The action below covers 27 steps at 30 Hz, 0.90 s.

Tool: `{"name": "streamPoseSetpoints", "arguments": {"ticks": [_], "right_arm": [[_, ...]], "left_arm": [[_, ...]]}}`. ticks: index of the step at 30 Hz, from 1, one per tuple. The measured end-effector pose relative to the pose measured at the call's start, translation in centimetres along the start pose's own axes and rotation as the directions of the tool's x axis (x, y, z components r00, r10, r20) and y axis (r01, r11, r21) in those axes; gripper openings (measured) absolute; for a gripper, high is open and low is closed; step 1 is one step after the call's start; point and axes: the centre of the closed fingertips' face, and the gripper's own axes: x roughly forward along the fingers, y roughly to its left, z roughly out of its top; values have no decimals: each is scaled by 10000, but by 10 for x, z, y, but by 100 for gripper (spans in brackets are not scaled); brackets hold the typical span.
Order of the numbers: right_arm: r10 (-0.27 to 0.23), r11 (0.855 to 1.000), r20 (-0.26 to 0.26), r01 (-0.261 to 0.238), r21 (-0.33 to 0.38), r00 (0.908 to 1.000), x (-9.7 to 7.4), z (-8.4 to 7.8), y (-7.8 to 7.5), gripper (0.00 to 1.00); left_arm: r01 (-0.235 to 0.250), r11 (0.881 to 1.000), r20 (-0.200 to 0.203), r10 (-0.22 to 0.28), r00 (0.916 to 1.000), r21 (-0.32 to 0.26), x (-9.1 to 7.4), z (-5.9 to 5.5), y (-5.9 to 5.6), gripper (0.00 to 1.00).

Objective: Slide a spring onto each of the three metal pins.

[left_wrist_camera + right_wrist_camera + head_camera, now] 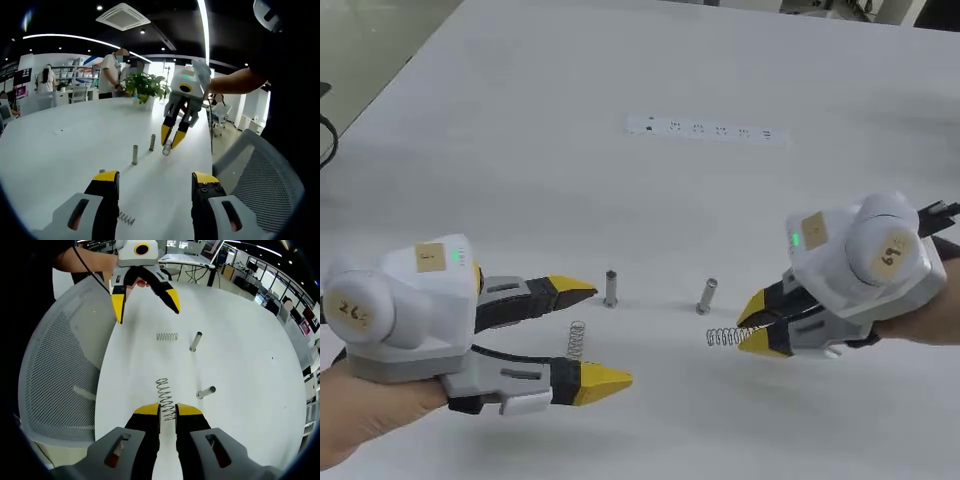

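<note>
Two short metal pins [611, 288] [707, 296] stand on the white table [520, 180]. My left gripper [600, 335] is open near the front edge, and a loose spring [576, 340] lies flat on the table between its yellow fingertips. My right gripper [755, 325] is shut on a second spring [725, 337], which sticks out toward the pins. In the right gripper view that held spring [165, 396] points forward from the closed gripper [167, 411], with the pins [195, 341] [205, 392] and the loose spring [167, 336] beyond it. The left gripper view has my open gripper [155, 177] and the pins [135, 154] [152, 142].
A white power strip [705, 130] lies flat further back on the table. A grey mesh chair [65, 370] stands at the table's near edge. Across the table are a potted plant [146, 87] and standing people [111, 72].
</note>
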Motion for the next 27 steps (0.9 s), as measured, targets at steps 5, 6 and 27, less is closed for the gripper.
{"name": "streamPoseSetpoints", "arguments": {"ticks": [5, 6, 27], "right_arm": [[34, 10000, -3, -34, 10, 10000, -1, -1, 1, 8], [38, 10000, 10, -38, -2, 10000, -2, 0, 2, 8], [198, 9989, 673, -169, -441, 9975, 2, 42, 1, 8]], "left_arm": [[55, 10000, 55, -56, 10000, 68, 2, 3, 0, 53], [53, 9999, 52, -54, 10000, 120, 3, 3, 0, 53], [314, 9991, 87, -316, 9995, 272, 14, 7, -1, 47]]}}
